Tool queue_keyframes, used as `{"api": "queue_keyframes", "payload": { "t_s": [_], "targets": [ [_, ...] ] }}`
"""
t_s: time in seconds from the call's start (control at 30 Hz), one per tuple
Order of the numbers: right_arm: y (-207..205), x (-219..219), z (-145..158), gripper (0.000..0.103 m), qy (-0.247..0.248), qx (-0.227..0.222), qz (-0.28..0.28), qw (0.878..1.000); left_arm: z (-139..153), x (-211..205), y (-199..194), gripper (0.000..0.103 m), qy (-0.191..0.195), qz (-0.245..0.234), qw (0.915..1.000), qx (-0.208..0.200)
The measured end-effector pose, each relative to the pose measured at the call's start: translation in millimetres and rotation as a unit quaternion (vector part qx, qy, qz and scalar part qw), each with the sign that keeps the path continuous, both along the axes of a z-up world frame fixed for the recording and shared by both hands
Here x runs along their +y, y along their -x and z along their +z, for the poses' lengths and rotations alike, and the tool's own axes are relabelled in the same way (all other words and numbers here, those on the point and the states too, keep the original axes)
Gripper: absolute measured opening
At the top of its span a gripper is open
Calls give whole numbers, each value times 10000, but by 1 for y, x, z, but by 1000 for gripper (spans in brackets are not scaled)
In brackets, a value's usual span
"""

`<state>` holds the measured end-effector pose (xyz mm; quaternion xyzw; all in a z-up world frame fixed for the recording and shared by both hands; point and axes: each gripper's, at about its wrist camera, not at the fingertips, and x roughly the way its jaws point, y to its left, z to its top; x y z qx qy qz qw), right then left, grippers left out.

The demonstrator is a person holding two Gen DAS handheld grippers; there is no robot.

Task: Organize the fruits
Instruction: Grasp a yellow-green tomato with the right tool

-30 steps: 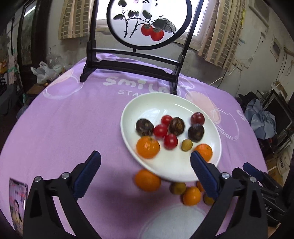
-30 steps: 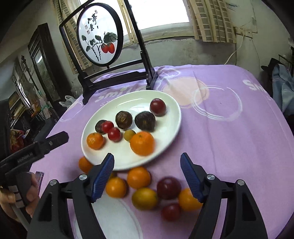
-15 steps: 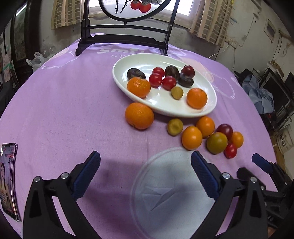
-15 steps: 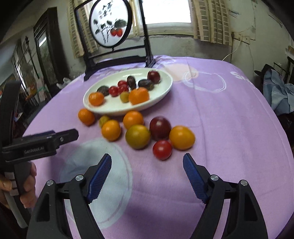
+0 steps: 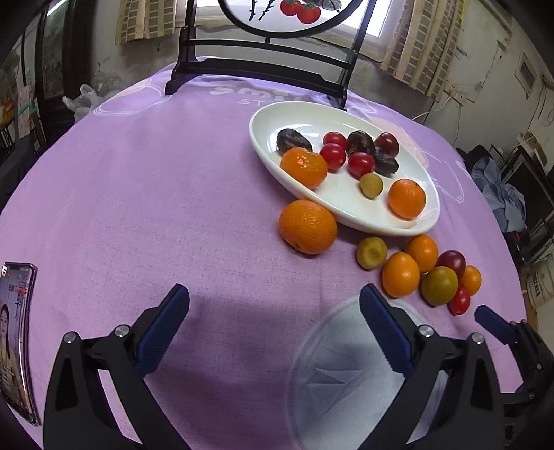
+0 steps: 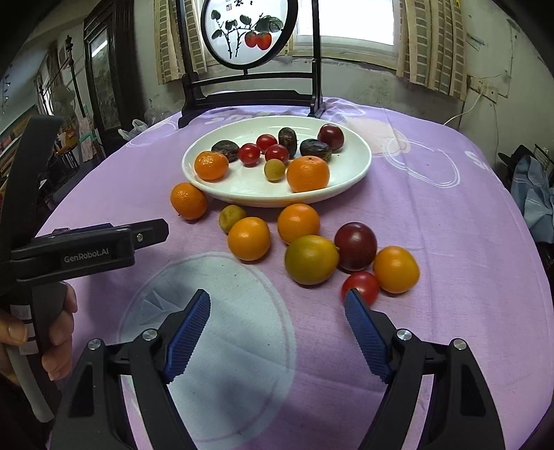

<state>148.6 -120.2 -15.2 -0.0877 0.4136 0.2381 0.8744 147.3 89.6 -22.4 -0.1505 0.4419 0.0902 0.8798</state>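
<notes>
A white oval plate (image 5: 332, 117) (image 6: 360, 155) on the purple cloth holds two mandarins, three cherry tomatoes, dark fruits and a small yellow-green fruit. Loose fruit lies in front of it: a big mandarin (image 5: 308, 226) (image 6: 188, 200), a small yellow fruit (image 5: 371, 252), several oranges, a green-yellow tomato (image 6: 311, 259), a dark plum (image 6: 356, 245) and a red cherry tomato (image 6: 360, 286). My left gripper (image 5: 273, 323) is open and empty, well short of the big mandarin. My right gripper (image 6: 277, 323) is open and empty, its right finger close to the cherry tomato.
A dark wooden stand with a round painted screen (image 6: 249, 31) stands behind the plate. A phone (image 5: 15, 342) lies at the table's left edge. The left gripper's body (image 6: 86, 245) sits at the left of the right wrist view. Clothes and clutter lie beyond the table's right side.
Both grippers have pulled back from the plate and settled lower near the table's front. The loose fruits now lie ahead of the fingers. Both stay open.
</notes>
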Motion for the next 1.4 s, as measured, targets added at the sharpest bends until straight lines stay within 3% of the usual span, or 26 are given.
{"api": "queue_keyframes", "payload": {
  "t_s": [0.2, 0.37, 0.5, 0.9, 1.07, 1.13, 1.27, 1.4],
  "targets": [
    [-3, -1, -5, 81, -124, 126, -98, 9998, -2, -9, -1, 97, 40, -205, 9997, 83],
    [-12, 4, -17, 67, 40, 265, -189, 9995, 1, -11, 1, 97, 45, -236, 9997, 35],
    [-19, 6, -22, 66, 19, 373, -314, 9988, 0, -8, 1, 97, 113, -156, 9998, 59],
    [-39, 17, -24, 63, 498, 30, -602, 9969, -6, -8, -1, 97, 218, -219, 9993, 200],
    [-52, 26, -19, 45, 607, -29, -626, 9962, -1, -8, 3, 97, 241, -215, 9995, 44],
    [-53, 27, -19, 42, 670, -62, -646, 9956, 1, -11, 3, 97, 102, -256, 9996, 4],
    [-46, 18, -18, 42, 449, -8, -709, 9965, -2, -13, 1, 97, 80, -307, 9994, 101],
    [-33, -3, -12, 42, -123, 268, -643, 9975, -6, -13, -1, 97, 97, -326, 9993, 177]
  ]
}}
